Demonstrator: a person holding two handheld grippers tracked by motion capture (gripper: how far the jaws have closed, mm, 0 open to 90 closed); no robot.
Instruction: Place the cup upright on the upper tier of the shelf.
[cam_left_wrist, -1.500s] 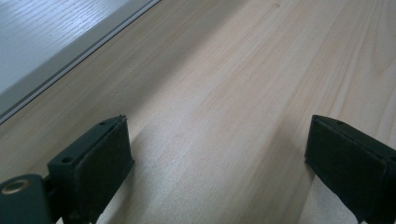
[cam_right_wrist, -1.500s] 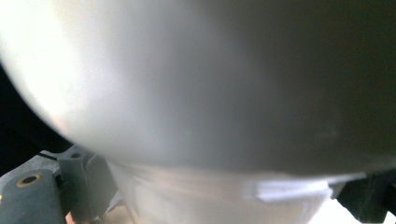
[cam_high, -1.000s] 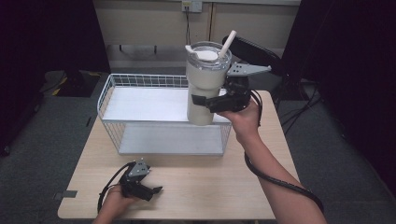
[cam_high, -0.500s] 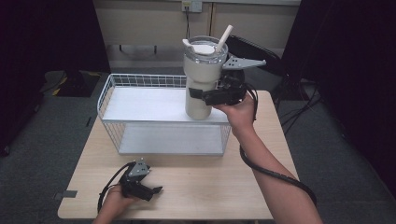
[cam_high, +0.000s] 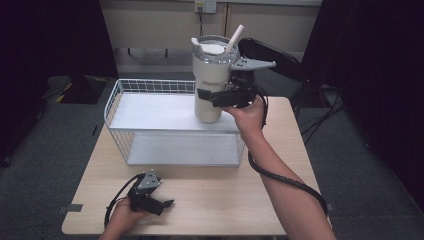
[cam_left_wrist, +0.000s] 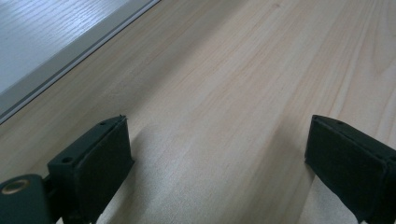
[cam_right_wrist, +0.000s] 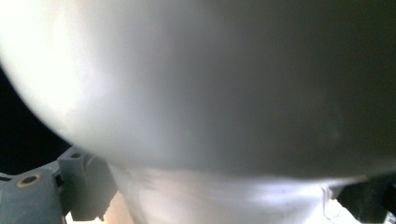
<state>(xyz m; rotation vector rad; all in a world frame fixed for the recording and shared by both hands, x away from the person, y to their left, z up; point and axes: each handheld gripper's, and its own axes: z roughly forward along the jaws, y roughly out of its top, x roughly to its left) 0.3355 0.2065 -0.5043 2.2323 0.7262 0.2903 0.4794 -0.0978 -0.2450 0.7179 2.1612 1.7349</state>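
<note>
My right tongs (cam_high: 216, 96) are closed on the cream tumbler (cam_high: 211, 75), gripping it at the narrow lower part of its body, a little above centre in the high view. In the right gripper view the pale wall of the tumbler (cam_right_wrist: 201, 84) stands very close to the camera, between the two dark jaws at the lower corners. The tumbler is in the air, almost upright, over the right end of the white wire basket (cam_high: 116, 102), with its straw (cam_high: 234, 38) pointing up and to the right.

I judge this cup as stiff and quite heavy, with a smooth wall that can slip. Its wide top makes it top-heavy, so the narrow base is a good place to hold, and I should keep it vertical.

My left tongs (cam_high: 161, 204) rest on the counter (cam_high: 225, 195) at lower left, jaws wide apart and holding nothing.

Compared with one second ago, the tumbler is higher and a little further from me; the left tongs have not moved.
</note>
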